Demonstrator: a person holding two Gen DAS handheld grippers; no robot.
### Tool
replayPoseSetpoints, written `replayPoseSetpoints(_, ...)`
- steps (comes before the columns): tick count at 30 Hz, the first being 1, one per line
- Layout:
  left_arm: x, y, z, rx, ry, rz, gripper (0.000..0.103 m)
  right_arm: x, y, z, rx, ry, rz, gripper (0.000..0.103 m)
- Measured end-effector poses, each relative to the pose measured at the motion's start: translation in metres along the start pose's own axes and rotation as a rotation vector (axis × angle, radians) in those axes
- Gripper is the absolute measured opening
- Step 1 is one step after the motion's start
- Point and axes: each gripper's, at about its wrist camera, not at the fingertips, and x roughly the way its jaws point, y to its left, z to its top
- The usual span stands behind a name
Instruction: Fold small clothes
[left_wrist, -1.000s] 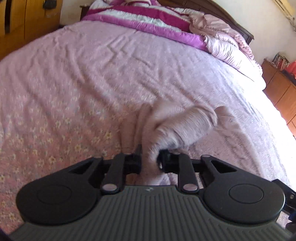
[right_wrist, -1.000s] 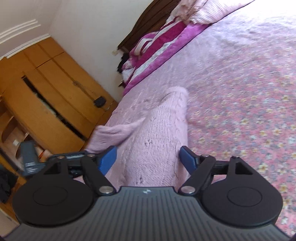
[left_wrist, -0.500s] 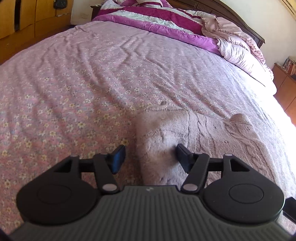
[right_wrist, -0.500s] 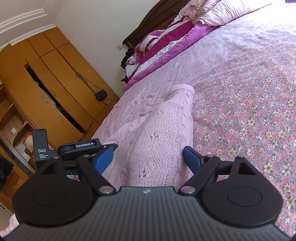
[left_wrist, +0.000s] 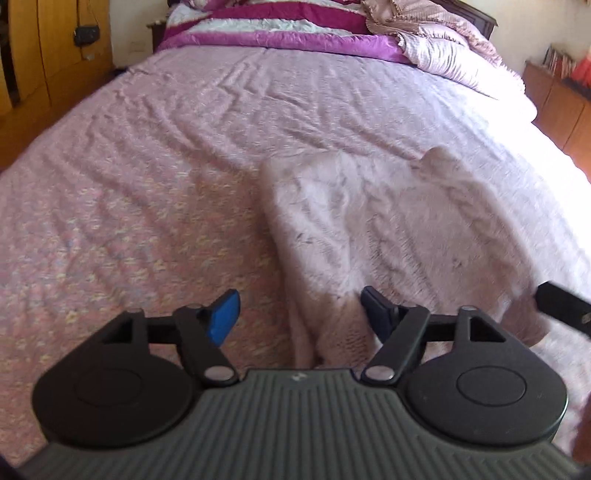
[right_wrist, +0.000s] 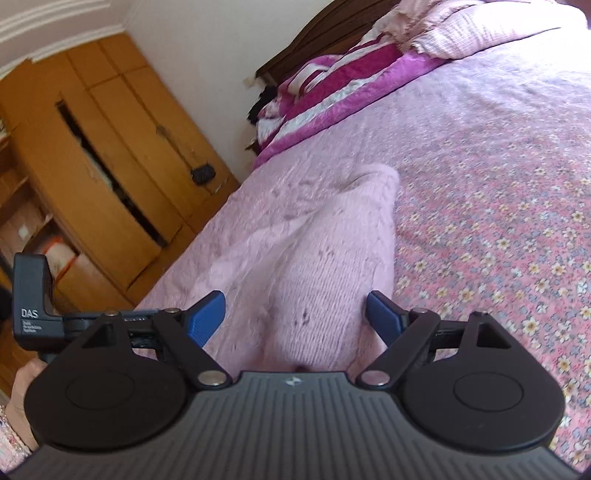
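A pale pink knit garment (left_wrist: 373, 221) lies flat on the flowered pink bedspread (left_wrist: 147, 184). Its near left part is folded over into a long strip that runs toward me. My left gripper (left_wrist: 299, 314) is open and empty, its jaws either side of that strip's near end. In the right wrist view the same garment (right_wrist: 325, 266) lies on the bedspread (right_wrist: 498, 203), and my right gripper (right_wrist: 295, 314) is open and empty over its near edge. The other gripper's black body (right_wrist: 37, 314) shows at the left there.
A purple and white striped quilt (left_wrist: 295, 29) and a pink frilled pillow (left_wrist: 461, 55) are piled at the head of the bed. A wooden wardrobe (right_wrist: 92, 166) stands beside the bed. A low wooden cabinet (left_wrist: 561, 96) is at the far right.
My left gripper let go of the knit fold, opened and pulled back. The garment now lies flat. My right gripper stayed open and shifted only a little.
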Motion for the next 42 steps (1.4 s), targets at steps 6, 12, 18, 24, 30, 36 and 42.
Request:
replayPoseSetpoints(6, -0.010, 0.003, 0.001, -0.018, -0.016, 0.003, 0.080, -0.007, -0.001, 0.004, 0.017, 0.024, 0.021, 0.091)
replayPoseSetpoints(12, 0.002, 0.014, 0.003, -0.150, 0.007, -0.066, 0.081, -0.005, -0.024, 0.026, 0.157, 0.028, 0.038, 0.097)
replayPoseSetpoints(18, 0.020, 0.021, 0.003, -0.239, 0.013, -0.136, 0.085, 0.024, -0.043, 0.030, 0.218, 0.099, 0.020, 0.097)
replayPoseSetpoints(24, 0.040, 0.027, 0.003, -0.315, 0.002, -0.243, 0.087, 0.059, -0.047, 0.027, 0.245, 0.160, 0.080, 0.103)
replayPoseSetpoints(30, 0.051, 0.026, 0.003, -0.350, 0.000, -0.345, 0.087, 0.072, -0.045, 0.030, 0.258, 0.160, 0.102, 0.103)
replayPoseSetpoints(36, 0.054, 0.025, 0.004, -0.394, 0.041, -0.415, 0.048, 0.075, -0.038, 0.031, 0.256, 0.165, 0.052, 0.074)
replayPoseSetpoints(42, 0.031, 0.018, 0.008, -0.398, 0.025, -0.471, 0.039, 0.051, -0.040, 0.037, 0.342, 0.129, 0.099, 0.059)
